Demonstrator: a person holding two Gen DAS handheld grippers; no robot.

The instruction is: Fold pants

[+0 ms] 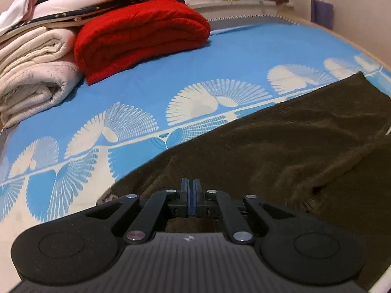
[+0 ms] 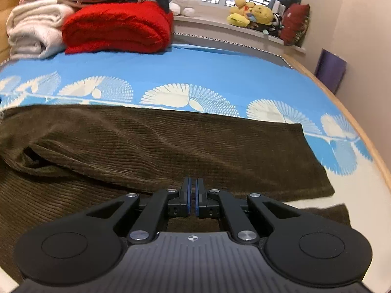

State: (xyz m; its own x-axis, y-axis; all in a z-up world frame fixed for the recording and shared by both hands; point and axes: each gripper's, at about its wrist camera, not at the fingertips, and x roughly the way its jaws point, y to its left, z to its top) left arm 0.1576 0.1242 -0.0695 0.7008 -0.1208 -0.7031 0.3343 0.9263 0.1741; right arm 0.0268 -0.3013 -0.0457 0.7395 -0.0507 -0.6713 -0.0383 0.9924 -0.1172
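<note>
Folding brown corduroy pants [image 2: 195, 144] on a bed with a blue sheet [image 2: 195, 68].

Pants fill the lower half of both views, one leg lying over the other. The left gripper [image 1: 190, 196] has its jaws pressed together; the right gripper [image 2: 193, 197] shows only a thin slit. Whether either pinches cloth, I cannot tell. I judge a good fold needs both grips level, moving together, keeping the hem edge straight. No container is visible; a red blanket [image 2: 117, 26] sits upper left.
</note>
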